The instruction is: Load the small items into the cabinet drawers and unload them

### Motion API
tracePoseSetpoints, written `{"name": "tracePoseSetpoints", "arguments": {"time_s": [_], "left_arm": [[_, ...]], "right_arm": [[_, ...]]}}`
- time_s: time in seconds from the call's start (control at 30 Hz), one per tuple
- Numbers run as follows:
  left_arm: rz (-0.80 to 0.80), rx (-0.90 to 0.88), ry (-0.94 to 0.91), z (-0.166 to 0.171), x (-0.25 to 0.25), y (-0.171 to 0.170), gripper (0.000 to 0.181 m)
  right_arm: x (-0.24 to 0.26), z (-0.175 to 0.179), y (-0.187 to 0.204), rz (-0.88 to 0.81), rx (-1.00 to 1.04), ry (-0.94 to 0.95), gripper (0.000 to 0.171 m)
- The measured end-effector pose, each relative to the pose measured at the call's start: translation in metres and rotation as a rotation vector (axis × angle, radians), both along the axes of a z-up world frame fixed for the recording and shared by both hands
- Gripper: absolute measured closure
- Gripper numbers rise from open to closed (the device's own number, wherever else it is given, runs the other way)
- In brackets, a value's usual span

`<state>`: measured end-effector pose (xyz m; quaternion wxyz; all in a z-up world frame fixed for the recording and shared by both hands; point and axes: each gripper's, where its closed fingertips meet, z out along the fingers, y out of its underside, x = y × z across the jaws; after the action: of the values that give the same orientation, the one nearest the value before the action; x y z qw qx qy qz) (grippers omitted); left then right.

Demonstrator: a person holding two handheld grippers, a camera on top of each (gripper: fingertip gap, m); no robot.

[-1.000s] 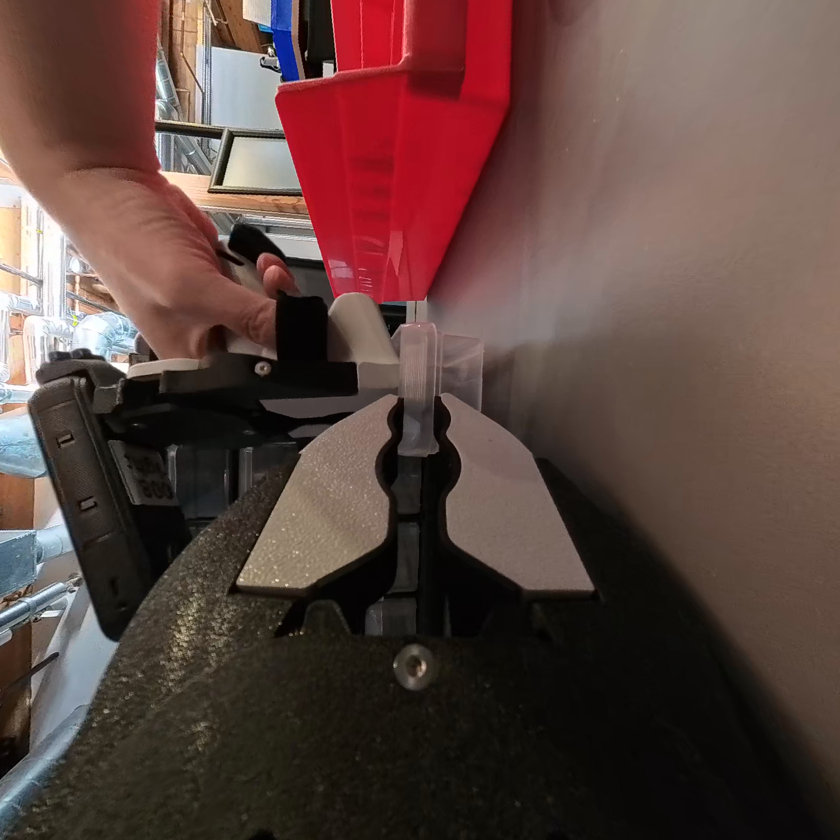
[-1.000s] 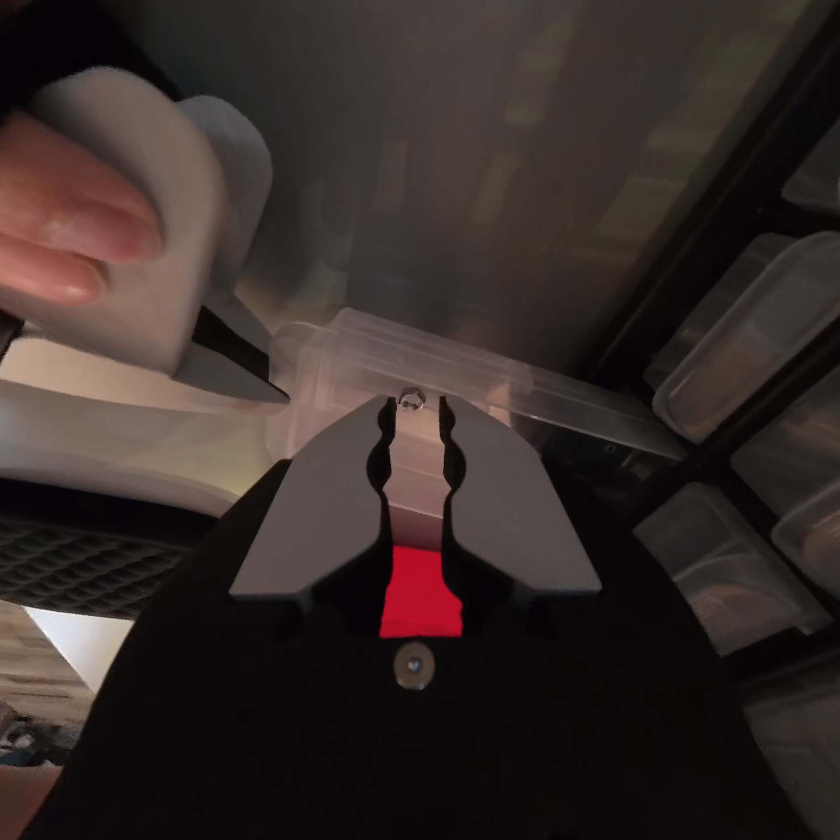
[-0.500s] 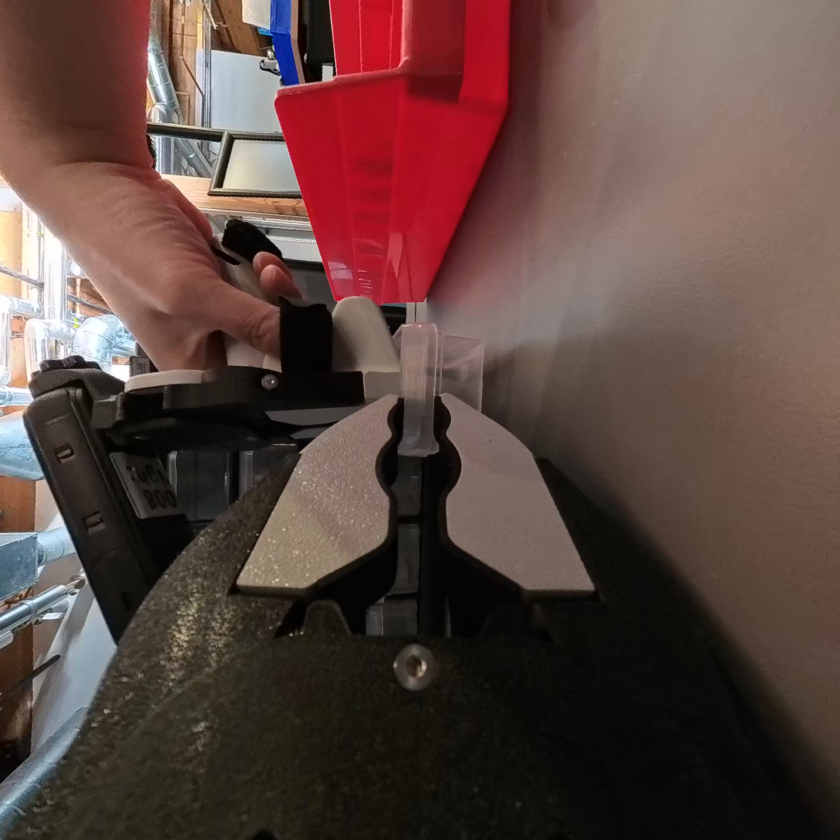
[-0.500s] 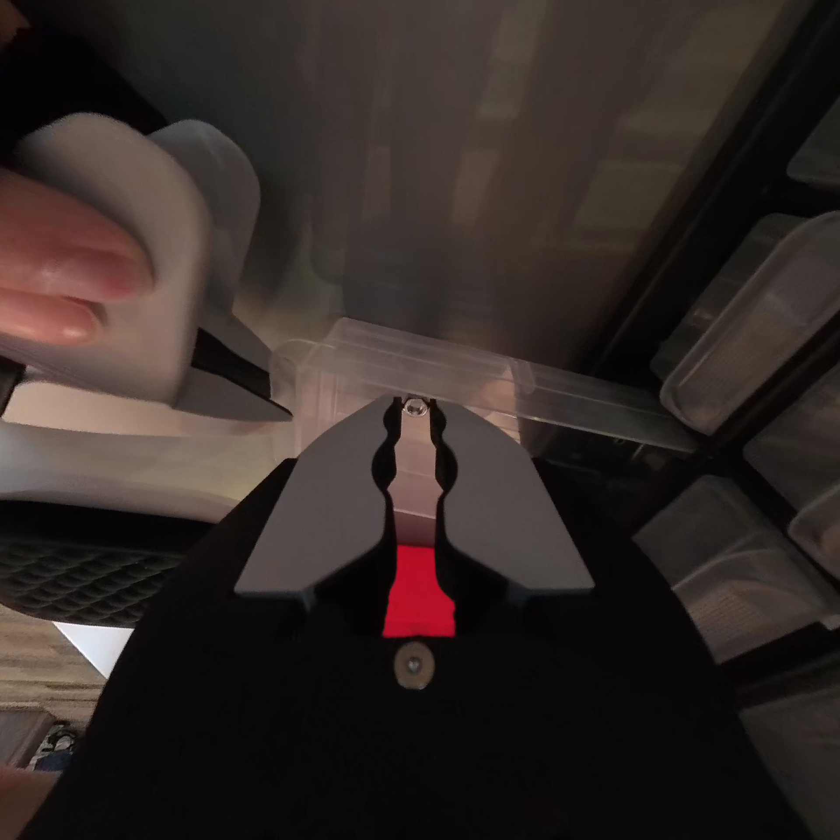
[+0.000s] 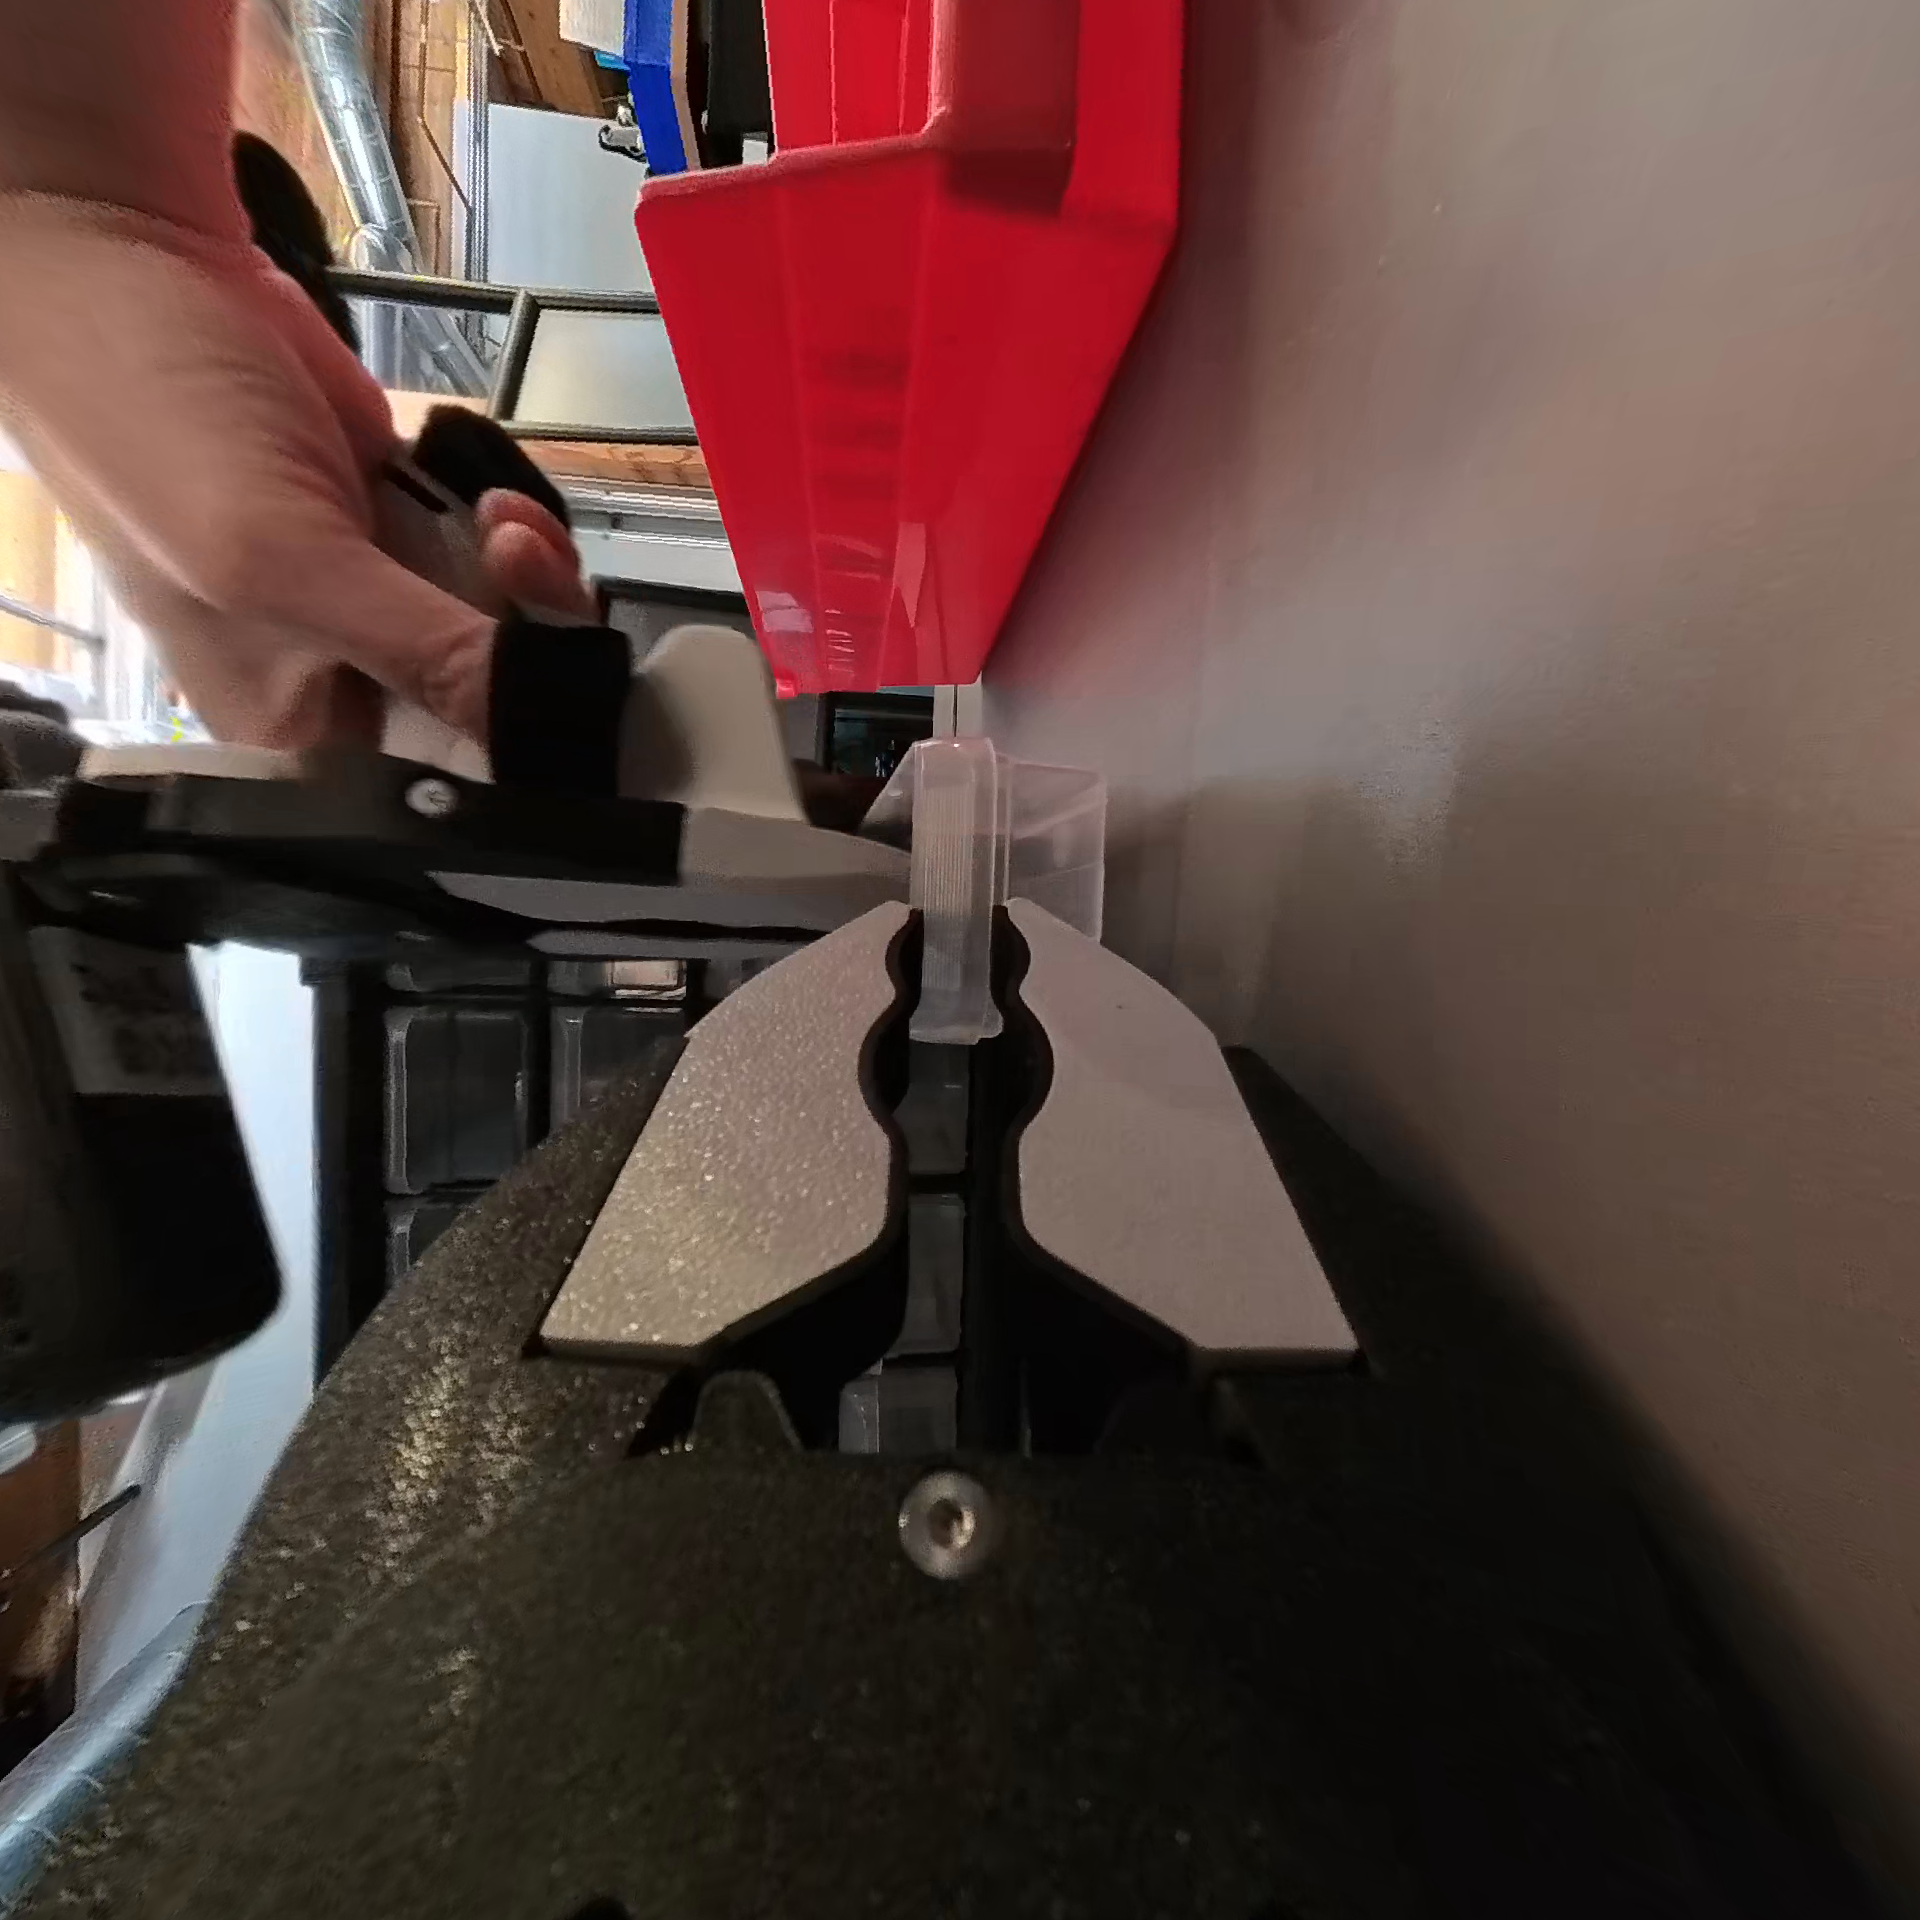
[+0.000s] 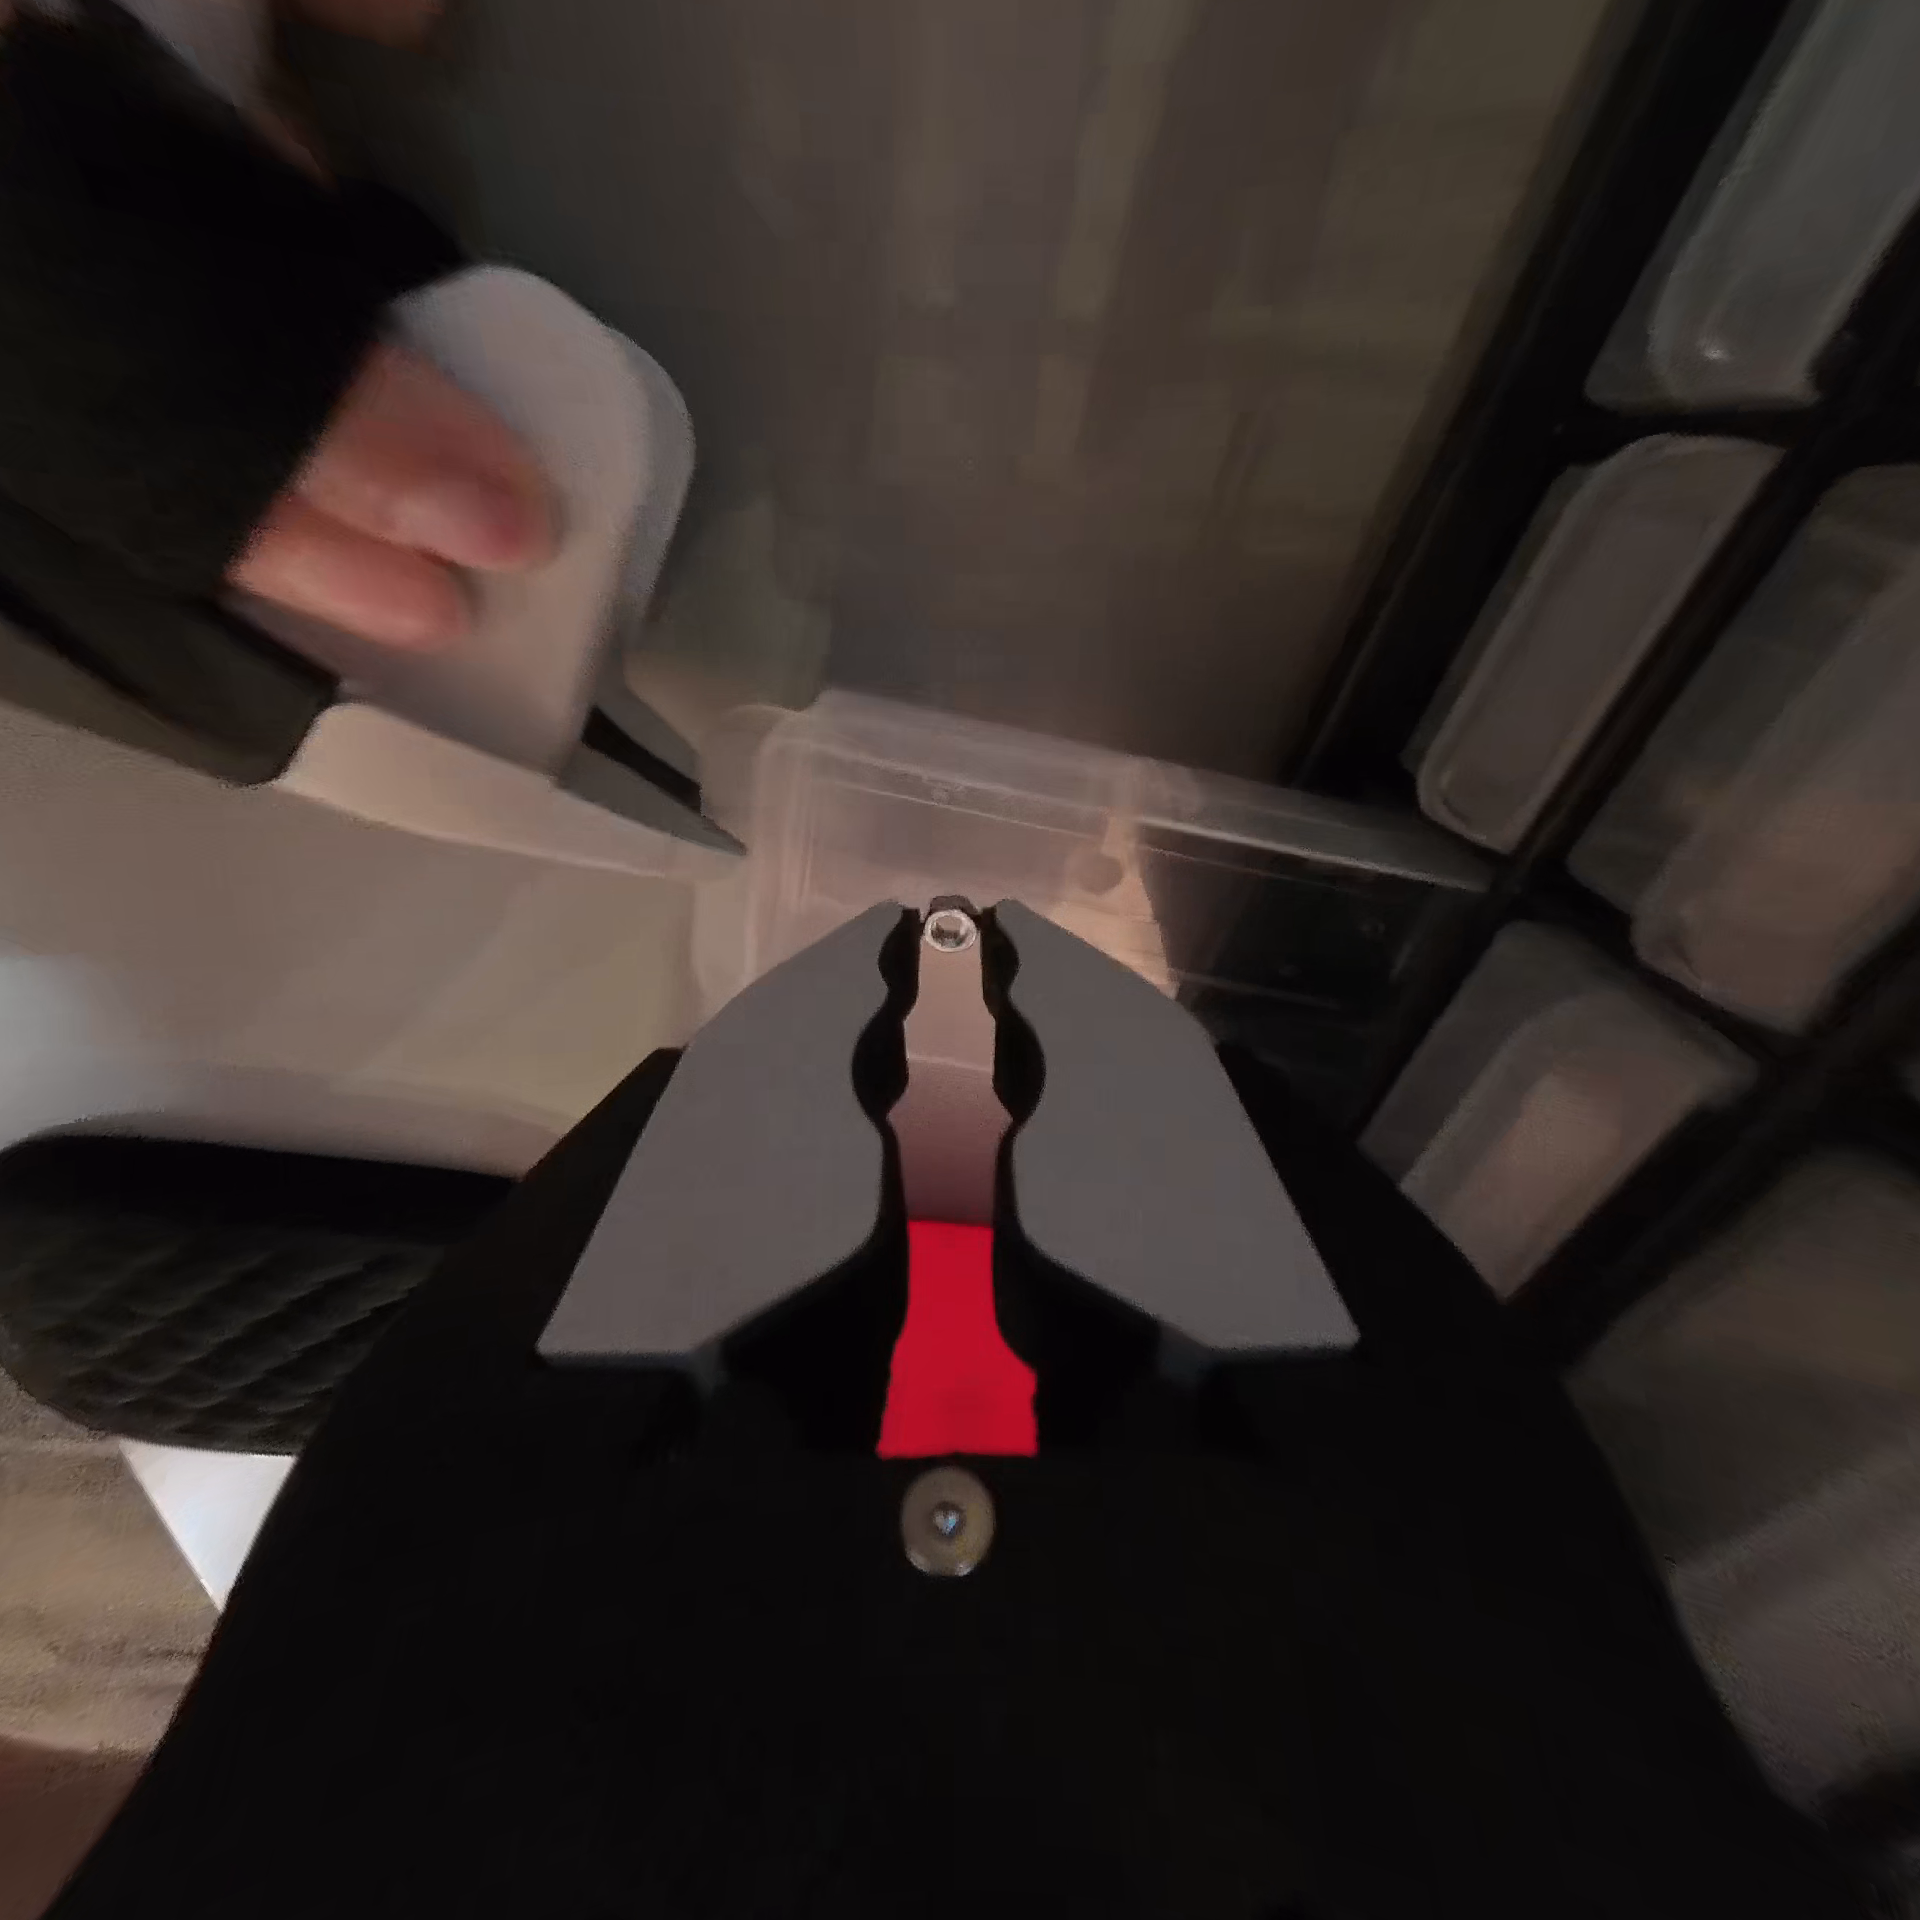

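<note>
the small item (image 6: 950, 928) is a tiny shiny metal piece, maybe a nut or a screw head, and it sits pinched at the very tips of the right gripper (image 6: 950, 914), whose fingers are clenched on it. just beyond the tips is the clear drawer (image 6: 935, 805), pulled out from the cabinet (image 6: 1662, 727), and the item hangs at the near edge of it; i cannot tell if it is over the opening or a little before it.

the left gripper (image 5: 954, 914) is closed on the drawer's clear front tab (image 5: 951, 883), which stands upright between its fingers, so it holds the drawer out. in the left wrist view the right gripper (image 5: 727, 873) comes in from the left side with a hand (image 5: 260, 499) on it, its tip near the tab. a red bin (image 5: 894, 364) hangs on the grey wall (image 5: 1507, 727) above the drawer.

i judge the step is to drop the item inside the drawer. the risks from here:
- the item is very small and held only at the tips, so a little slip or an early release can let it fall outside the drawer.
- the two grippers are close together, and a bump can shake the drawer or knock the item free.
- if the left grip on the thin tab slides, the drawer may move under the item.
- the right wrist view is blurred, so aiming is uncertain.
</note>
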<state>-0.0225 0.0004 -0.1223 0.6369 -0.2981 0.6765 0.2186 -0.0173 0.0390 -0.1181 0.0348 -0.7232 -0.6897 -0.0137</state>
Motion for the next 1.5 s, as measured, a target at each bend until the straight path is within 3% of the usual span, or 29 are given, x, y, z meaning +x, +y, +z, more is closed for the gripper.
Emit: {"name": "tracePoseSetpoints", "arguments": {"time_s": [0.2,0.47,0.57,0.67,0.93,1.17,1.5], "left_arm": [[0.003,-0.005,-0.011,0.002,0.000,0.001,0.169],[0.004,-0.022,-0.024,0.002,0.001,0.002,0.170],[0.005,-0.026,-0.027,0.002,0.001,0.003,0.170],[0.007,-0.031,-0.030,0.002,0.001,0.004,0.170],[0.017,-0.044,-0.038,0.003,0.000,0.006,0.170],[0.019,-0.046,-0.038,0.004,-0.001,0.007,0.170],[0.019,-0.045,-0.036,0.005,0.000,0.006,0.170]], "right_arm": [[0.013,0.052,-0.008,-0.070,0.096,0.134,0.159],[0.105,0.114,-0.017,-0.314,0.252,0.290,0.159],[0.150,0.092,-0.023,-0.439,0.211,0.214,0.159],[0.183,0.047,-0.030,-0.525,0.083,0.103,0.159],[0.225,-0.023,-0.026,-0.630,-0.043,-0.051,0.159],[0.226,-0.042,-0.028,-0.620,-0.069,-0.094,0.159],[0.219,-0.027,-0.019,-0.615,0.065,-0.005,0.147]]}}
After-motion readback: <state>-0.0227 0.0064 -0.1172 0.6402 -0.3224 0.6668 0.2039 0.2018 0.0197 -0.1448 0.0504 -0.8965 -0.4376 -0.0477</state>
